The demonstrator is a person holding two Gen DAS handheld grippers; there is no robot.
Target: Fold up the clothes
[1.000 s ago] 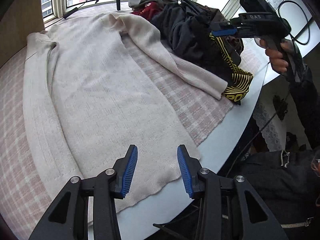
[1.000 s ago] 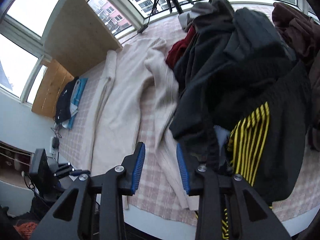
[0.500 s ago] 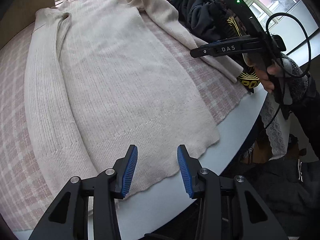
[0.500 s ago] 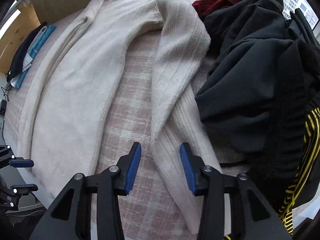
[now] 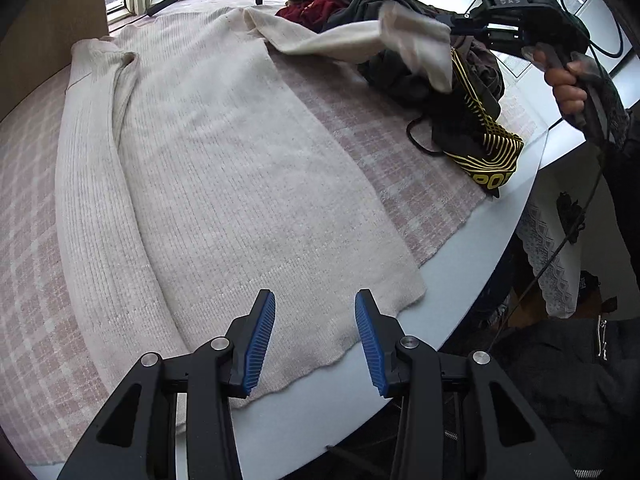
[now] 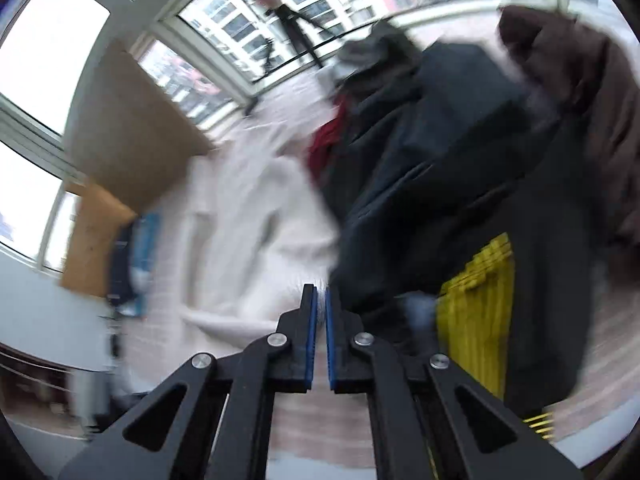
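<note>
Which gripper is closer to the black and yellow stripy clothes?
Right. The right gripper holds up the sweater's sleeve just above the stripy garment; the left gripper hovers far off, over the sweater's hem.

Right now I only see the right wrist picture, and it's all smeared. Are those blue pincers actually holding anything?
Observer: Yes. The left wrist view shows the right gripper clamped on one sleeve of the cream sweater, raised above the dark clothes pile.
Operator: And the other pincers?
Observer: The left gripper is open, nothing between its pads, over the sweater's hem by the table edge.
</note>
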